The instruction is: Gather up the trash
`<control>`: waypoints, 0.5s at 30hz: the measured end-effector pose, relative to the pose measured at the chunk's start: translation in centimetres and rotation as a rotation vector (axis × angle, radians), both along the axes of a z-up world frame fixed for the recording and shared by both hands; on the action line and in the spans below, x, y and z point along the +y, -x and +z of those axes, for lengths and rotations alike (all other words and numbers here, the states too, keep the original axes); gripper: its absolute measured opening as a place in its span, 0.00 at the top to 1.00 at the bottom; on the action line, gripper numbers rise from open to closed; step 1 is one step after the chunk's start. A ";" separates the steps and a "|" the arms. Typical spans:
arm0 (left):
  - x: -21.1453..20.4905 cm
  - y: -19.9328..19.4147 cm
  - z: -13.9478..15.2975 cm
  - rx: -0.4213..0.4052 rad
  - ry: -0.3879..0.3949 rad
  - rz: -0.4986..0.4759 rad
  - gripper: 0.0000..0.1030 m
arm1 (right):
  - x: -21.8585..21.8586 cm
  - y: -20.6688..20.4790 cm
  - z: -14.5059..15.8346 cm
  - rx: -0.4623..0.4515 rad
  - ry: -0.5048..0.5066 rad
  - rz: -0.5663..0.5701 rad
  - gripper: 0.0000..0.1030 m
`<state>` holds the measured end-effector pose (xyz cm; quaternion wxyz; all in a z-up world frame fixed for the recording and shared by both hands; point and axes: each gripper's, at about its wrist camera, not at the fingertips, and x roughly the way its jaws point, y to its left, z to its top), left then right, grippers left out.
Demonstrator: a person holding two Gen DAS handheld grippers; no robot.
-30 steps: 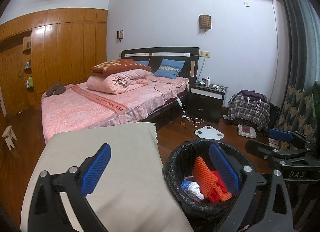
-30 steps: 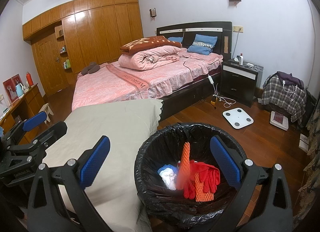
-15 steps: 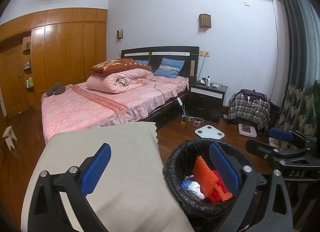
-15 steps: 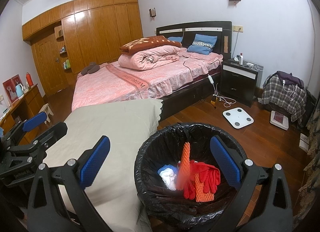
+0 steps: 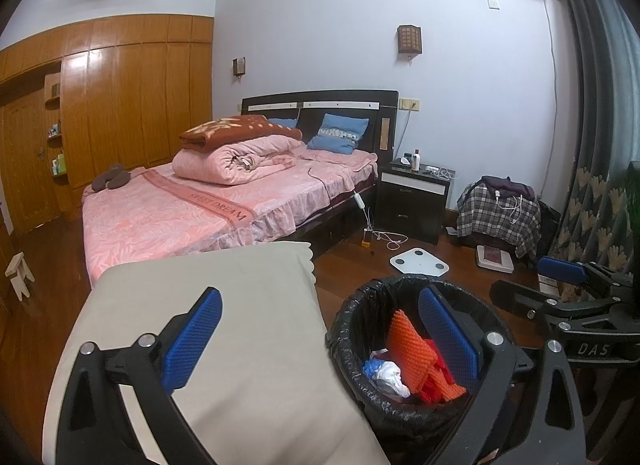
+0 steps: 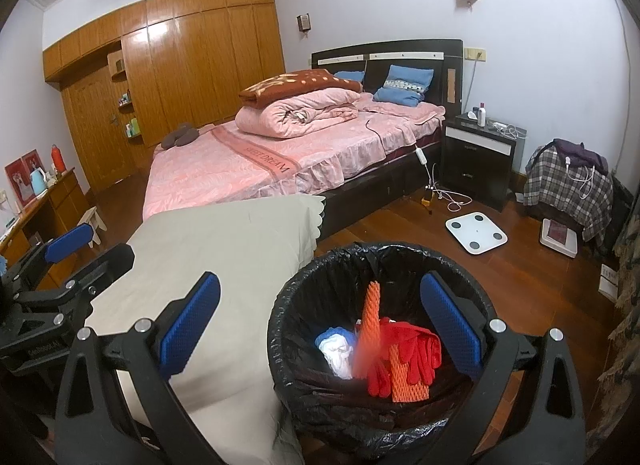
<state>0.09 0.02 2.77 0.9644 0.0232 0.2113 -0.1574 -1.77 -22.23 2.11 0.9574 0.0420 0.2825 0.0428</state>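
A round bin with a black liner (image 5: 352, 317) (image 6: 296, 289) stands on the wood floor beside a beige-covered table (image 5: 224, 297) (image 6: 224, 237). Inside lie orange foam netting (image 5: 410, 347) (image 6: 408, 377), a red glove (image 6: 416, 345) and a crumpled white-and-blue wad (image 5: 382, 371) (image 6: 336, 347). My left gripper (image 5: 320, 335) is open and empty, spanning the table edge and the bin. My right gripper (image 6: 320, 323) is open and empty over the bin's left rim. Each gripper shows in the other's view, the right one (image 5: 560, 273) and the left one (image 6: 68, 241).
A pink bed (image 5: 208, 205) with folded quilts fills the middle. A black nightstand (image 5: 414, 197), a white scale (image 5: 418, 261), floor cables (image 5: 384, 239) and a plaid-covered pile (image 5: 498, 213) lie beyond the bin. Wooden wardrobes (image 5: 120, 105) line the left wall; a curtain (image 5: 592, 145) hangs right.
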 end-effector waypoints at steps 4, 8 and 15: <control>0.0 0.0 0.1 -0.001 -0.002 0.000 0.06 | -0.1 -0.1 0.0 0.001 -0.001 0.000 0.05; 0.1 0.0 -0.3 0.003 0.000 -0.001 0.06 | -0.1 0.0 -0.1 0.003 0.000 0.000 0.05; 0.3 0.2 -1.0 0.007 -0.004 -0.004 0.06 | 0.0 0.1 0.0 0.003 -0.002 0.000 0.05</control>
